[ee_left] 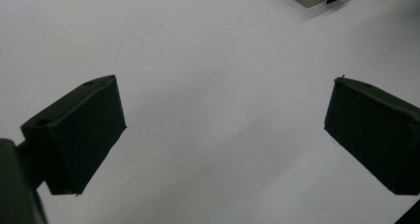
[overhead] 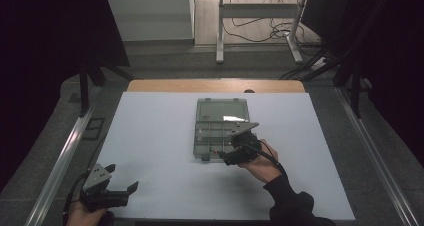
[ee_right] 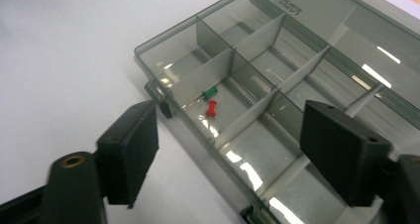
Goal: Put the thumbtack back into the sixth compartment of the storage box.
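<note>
White sheet [overhead: 165, 151] over wooden table [overhead: 150, 85], dark room. Organizer box [overhead: 220, 117] mid-sheet, two pins [ee_right: 211, 101] inside. Right gripper [ee_right: 230, 154] open wide, empty, at box edge. Left gripper [ee_left: 223, 135] wide open, empty.

Two pushpins [ee_right: 211, 101] in box's [ee_right: 148, 49] near compartment

The room was dim, its edges almost black around the pale table [overhead: 150, 151]. Overhead light left white glare streaks on the clear box [ee_right: 277, 70]. The near black jaws looked soft, slightly out of focus.
</note>
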Demonstrator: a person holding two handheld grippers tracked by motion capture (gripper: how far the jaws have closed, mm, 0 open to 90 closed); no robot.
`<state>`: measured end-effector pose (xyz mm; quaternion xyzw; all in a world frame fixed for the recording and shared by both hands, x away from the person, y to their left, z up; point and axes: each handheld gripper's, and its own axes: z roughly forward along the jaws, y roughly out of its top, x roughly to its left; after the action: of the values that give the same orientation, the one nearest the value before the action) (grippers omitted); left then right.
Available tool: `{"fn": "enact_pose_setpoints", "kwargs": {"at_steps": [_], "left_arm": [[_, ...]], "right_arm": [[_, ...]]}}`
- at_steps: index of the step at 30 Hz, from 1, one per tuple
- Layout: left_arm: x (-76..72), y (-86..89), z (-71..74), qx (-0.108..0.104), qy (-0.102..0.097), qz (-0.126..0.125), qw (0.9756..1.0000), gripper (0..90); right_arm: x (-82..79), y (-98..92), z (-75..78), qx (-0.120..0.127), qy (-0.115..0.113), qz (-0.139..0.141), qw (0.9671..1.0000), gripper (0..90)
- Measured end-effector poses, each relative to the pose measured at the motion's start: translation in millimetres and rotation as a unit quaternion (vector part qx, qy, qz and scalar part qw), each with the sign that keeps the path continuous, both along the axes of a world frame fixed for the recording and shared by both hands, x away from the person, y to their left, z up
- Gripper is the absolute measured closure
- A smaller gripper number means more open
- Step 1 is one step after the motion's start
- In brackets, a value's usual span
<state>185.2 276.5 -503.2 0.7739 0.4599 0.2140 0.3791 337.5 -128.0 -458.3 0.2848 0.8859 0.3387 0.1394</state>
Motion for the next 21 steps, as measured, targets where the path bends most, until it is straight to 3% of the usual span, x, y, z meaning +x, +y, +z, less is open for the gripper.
{"fn": "enact_pose_setpoints", "kwargs": {"at_steps": [9, 21], "left_arm": [[-0.2, 0.2, -0.1, -0.001, -0.001, 0.000, 1.0000, 2.6], [-0.6, 0.1, 0.2, -0.002, -0.003, -0.004, 1.0000, 2.6]], "right_arm": [[-13.6, -17.5, 6.2, 0.006, -0.015, -0.012, 0.9998, 8.2], [-37.3, -44.7, 6.6, 0.020, -0.026, -0.033, 0.9989, 2.5]]}}
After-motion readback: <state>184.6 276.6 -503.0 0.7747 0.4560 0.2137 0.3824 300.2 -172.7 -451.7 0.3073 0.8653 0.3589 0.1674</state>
